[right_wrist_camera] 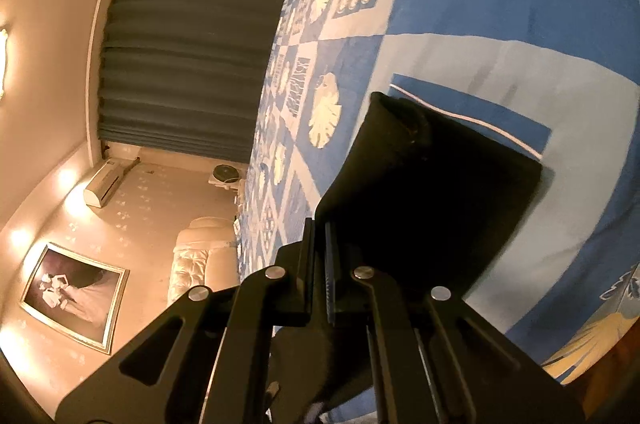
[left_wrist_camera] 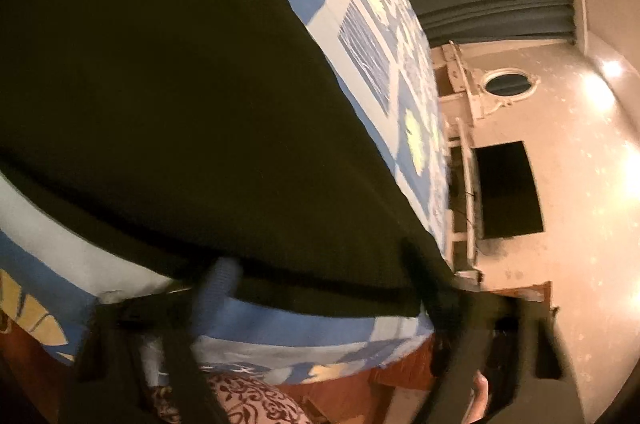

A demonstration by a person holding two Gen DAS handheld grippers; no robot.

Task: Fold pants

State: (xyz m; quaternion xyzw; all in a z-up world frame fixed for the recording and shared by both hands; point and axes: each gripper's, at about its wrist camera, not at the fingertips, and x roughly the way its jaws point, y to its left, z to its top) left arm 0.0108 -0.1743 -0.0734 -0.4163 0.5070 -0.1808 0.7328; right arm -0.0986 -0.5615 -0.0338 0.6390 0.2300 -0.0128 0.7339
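- Bedroom setting: warm wall lights, a dark pleated curtain (right_wrist_camera: 188, 55), a framed picture (right_wrist_camera: 74, 298) at lower left of the right wrist view, a wall air conditioner (right_wrist_camera: 105, 183) above it.
- Bed (right_wrist_camera: 500, 35): covered by a blue and white patterned spread with pale shell motifs; fills the right half of the right wrist view and runs as a band through the left wrist view.
- Pants (left_wrist_camera: 180, 83): dark cloth lying on the bed, filling the left and centre of the left wrist view; their hem runs across the lower part of that frame. In the right wrist view one end of them rises off the spread at centre.
- Left tool (left_wrist_camera: 332, 288): blurred, at the bottom of its frame; fingers stand partly apart on either side of the pants' edge. Whether the pads press on the cloth cannot be told.
- Right tool (right_wrist_camera: 320, 256): bottom centre of its frame; jaws closed tight, pinching the edge of the pants, which lift from the bed at that point.
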